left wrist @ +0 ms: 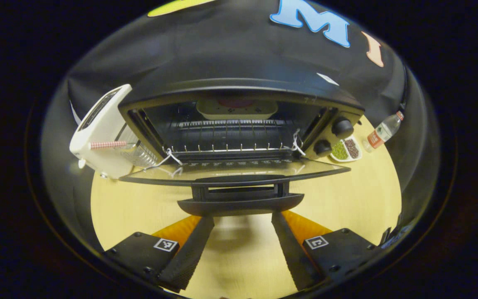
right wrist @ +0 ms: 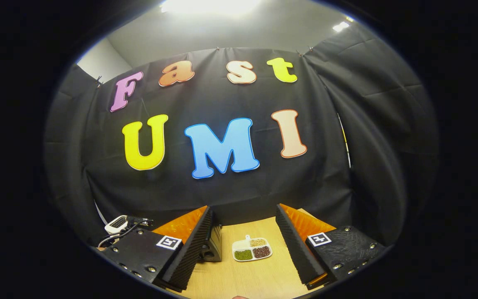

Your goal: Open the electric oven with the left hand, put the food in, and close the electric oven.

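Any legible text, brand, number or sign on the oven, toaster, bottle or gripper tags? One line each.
Nothing here can be quoted.
Red-and-white label on the clear plastic bottle: too small to read.
Marks around the two knobs of the black electric oven: too small.
White sticker on the oven's top: blurred.
Square black-and-white tags: coded patterns, no words.
White toaster: no text visible.
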